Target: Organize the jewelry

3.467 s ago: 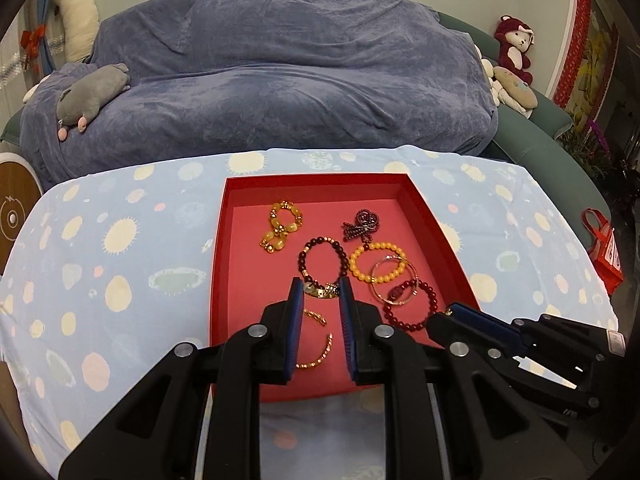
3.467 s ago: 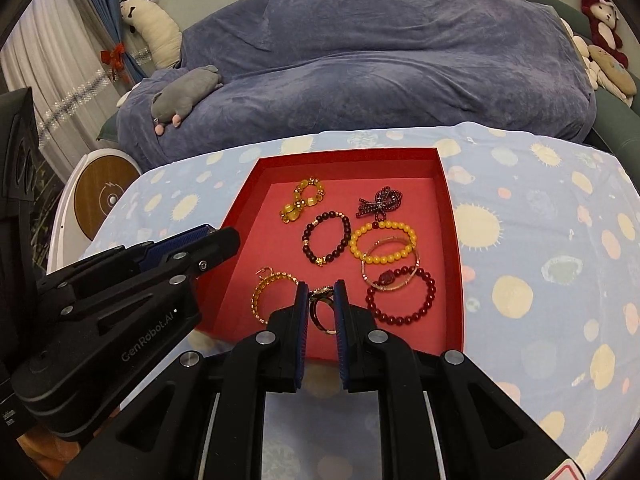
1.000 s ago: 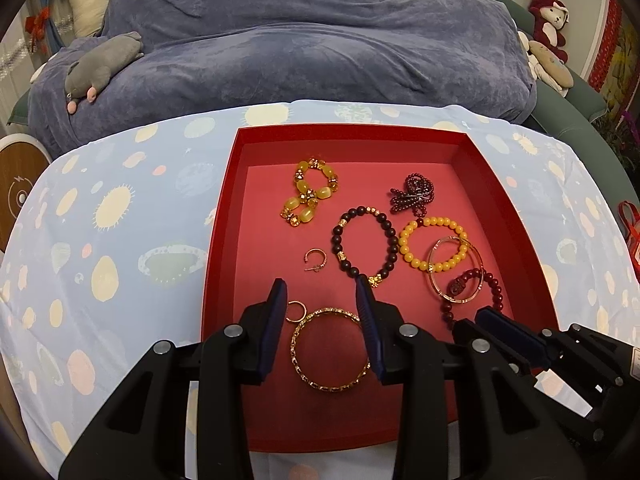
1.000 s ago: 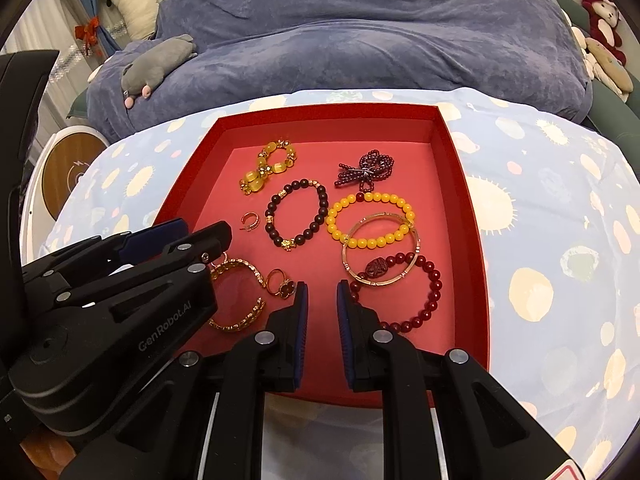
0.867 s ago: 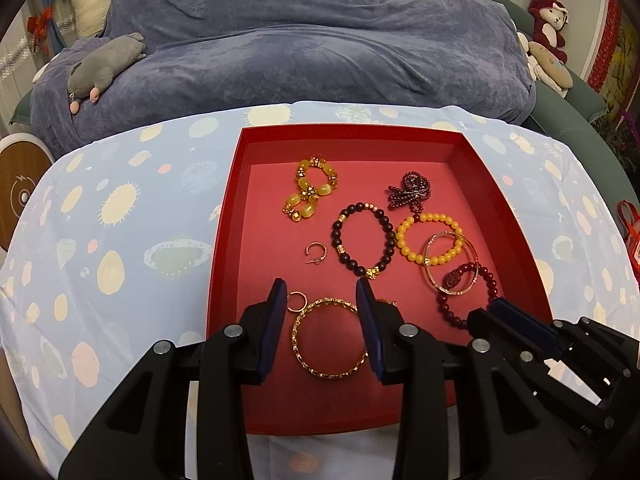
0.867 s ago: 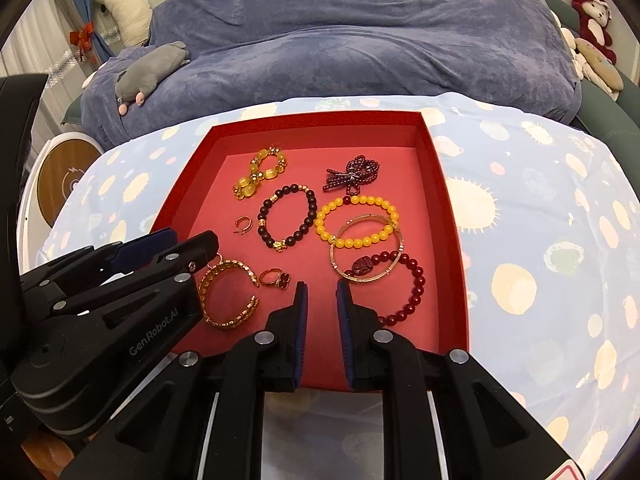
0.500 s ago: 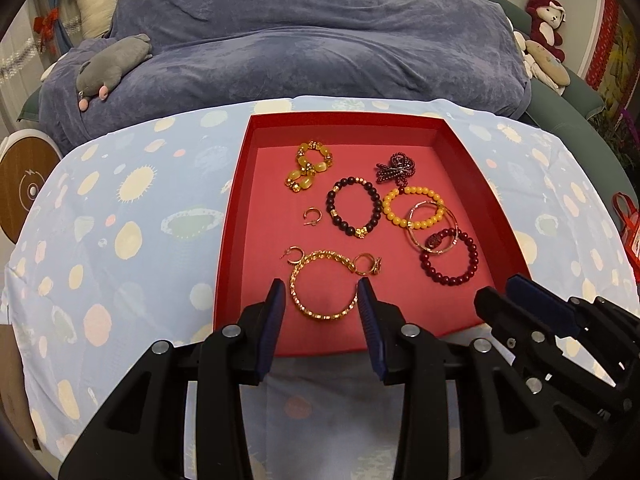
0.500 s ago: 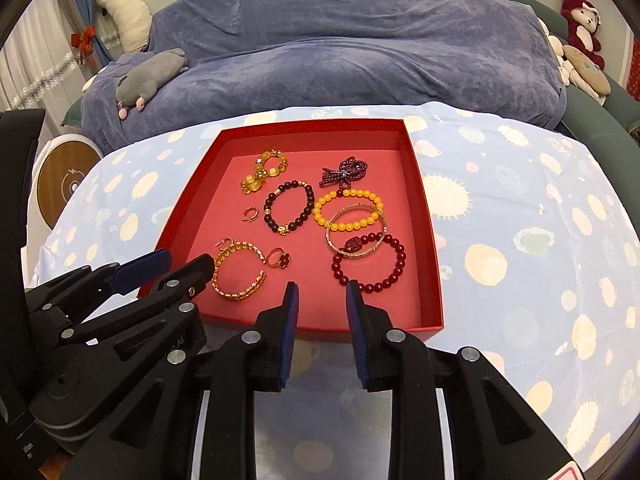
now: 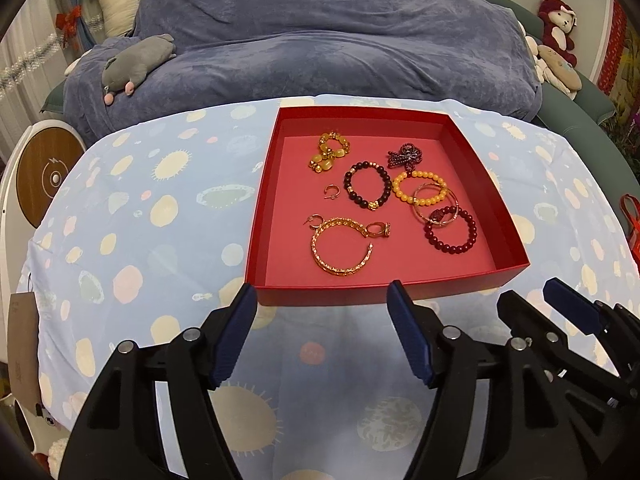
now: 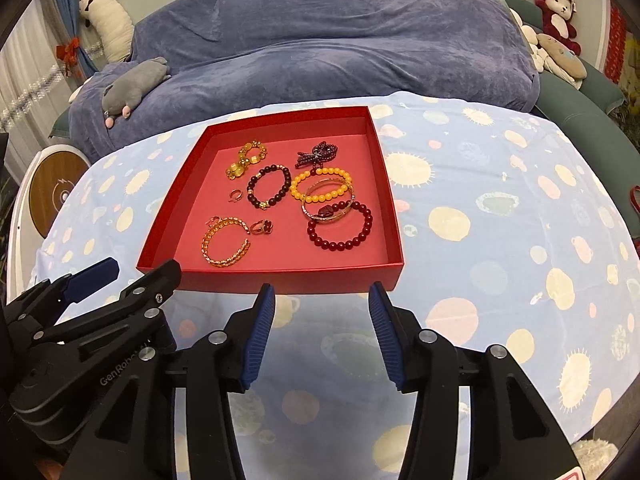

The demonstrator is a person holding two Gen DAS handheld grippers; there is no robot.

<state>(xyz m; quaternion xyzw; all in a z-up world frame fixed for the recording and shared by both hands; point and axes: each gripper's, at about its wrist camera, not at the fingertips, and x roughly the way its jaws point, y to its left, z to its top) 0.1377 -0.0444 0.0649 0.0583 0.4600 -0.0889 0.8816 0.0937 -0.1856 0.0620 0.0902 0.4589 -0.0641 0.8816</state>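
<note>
A shallow red tray [image 9: 376, 291] [image 10: 280, 278] lies on the spotted blue cloth and holds several pieces of jewelry. Among them are a gold open bangle [image 9: 341, 247] [image 10: 225, 242], a gold ring with a dark stone [image 9: 379, 230] [image 10: 262, 227], a dark beaded bracelet [image 9: 367, 185], a yellow beaded bracelet [image 9: 419, 190] and a red beaded bracelet [image 9: 452, 231] [image 10: 340, 225]. My left gripper [image 9: 322, 300] is open and empty, just in front of the tray's near edge. My right gripper [image 10: 322, 298] is open and empty too, at the same edge, to the right of the left one.
A sofa under a blue-grey cover [image 9: 320, 40] runs behind the table, with a grey plush toy [image 9: 136, 64] on its left and red plush toys [image 9: 556, 24] at its right. A round white and wood device [image 9: 44, 176] stands at the left.
Both grippers have opened wide and drawn back from inside the tray to its near edge. The bangle and the ring stay lying in the tray.
</note>
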